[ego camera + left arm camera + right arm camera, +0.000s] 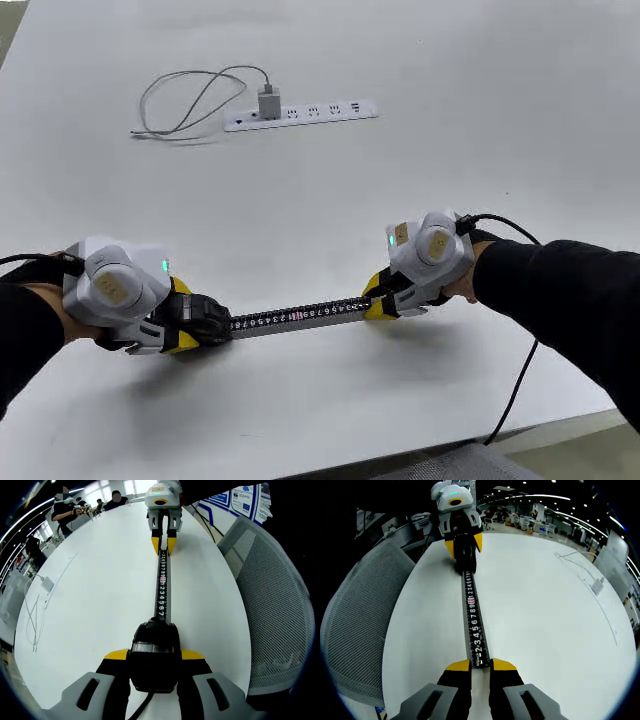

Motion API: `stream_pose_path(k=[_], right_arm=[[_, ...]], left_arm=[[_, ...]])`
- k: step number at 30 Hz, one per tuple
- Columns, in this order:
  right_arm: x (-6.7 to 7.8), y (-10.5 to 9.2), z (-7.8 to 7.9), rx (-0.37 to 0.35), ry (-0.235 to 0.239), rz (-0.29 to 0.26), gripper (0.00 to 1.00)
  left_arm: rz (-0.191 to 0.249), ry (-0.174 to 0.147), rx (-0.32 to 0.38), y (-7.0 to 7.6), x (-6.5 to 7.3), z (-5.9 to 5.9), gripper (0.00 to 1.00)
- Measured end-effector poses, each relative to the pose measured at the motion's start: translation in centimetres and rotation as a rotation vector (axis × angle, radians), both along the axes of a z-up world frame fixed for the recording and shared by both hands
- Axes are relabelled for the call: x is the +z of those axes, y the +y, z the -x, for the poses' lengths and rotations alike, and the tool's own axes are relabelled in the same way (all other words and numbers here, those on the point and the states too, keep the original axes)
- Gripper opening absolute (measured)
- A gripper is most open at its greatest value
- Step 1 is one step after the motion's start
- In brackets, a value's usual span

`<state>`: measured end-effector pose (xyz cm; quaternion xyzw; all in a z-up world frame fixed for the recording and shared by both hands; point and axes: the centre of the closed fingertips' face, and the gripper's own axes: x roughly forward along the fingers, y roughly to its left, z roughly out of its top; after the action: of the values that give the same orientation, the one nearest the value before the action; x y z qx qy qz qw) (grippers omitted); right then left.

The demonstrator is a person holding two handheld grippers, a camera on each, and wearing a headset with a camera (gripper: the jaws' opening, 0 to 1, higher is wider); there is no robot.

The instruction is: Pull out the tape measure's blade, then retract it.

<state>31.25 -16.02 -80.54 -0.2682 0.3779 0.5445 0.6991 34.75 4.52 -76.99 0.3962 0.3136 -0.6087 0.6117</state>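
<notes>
The tape measure sits near the near edge of the table [420,170], its length running roughly parallel to that edge. The left gripper [183,315] is clamped around the black case [207,318], with its jaws set at a medium width against the case's two sides, as the left gripper view confirms. The right gripper [375,298] is narrowed onto the free end of the blade [300,316]. In the right gripper view the printed numerals start right at its yellow fingertips [457,666]. The blade spans the gap between the two grippers, straight and low over the table. Whether it touches the table cannot be told. A power strip [300,113] with a plugged charger lies well apart, toward the far side.

Judged state: extension is partly done and retraction has not begun.

Hazards from this position:
- The hold on the blade end is narrow. Any slip lets the spring pull the blade back uncontrolled, and it whips into the case.
- Raising or twisting either gripper out of line may buckle the blade and kink it.
- Pull along the blade can turn the case in the left jaws if the grip is slack.
- Moving the right gripper in faster than the blade rewinds leaves a loose loop.
</notes>
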Motion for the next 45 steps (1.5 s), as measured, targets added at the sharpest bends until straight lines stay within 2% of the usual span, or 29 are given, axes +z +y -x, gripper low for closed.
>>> stream_pose_path(k=[45], right_arm=[[0.0, -2.7, 0.4, -0.020, 0.006, 0.027, 0.08]], left_arm=[[0.003, -0.004, 0.000, 0.0, 0.0, 0.0, 0.30]])
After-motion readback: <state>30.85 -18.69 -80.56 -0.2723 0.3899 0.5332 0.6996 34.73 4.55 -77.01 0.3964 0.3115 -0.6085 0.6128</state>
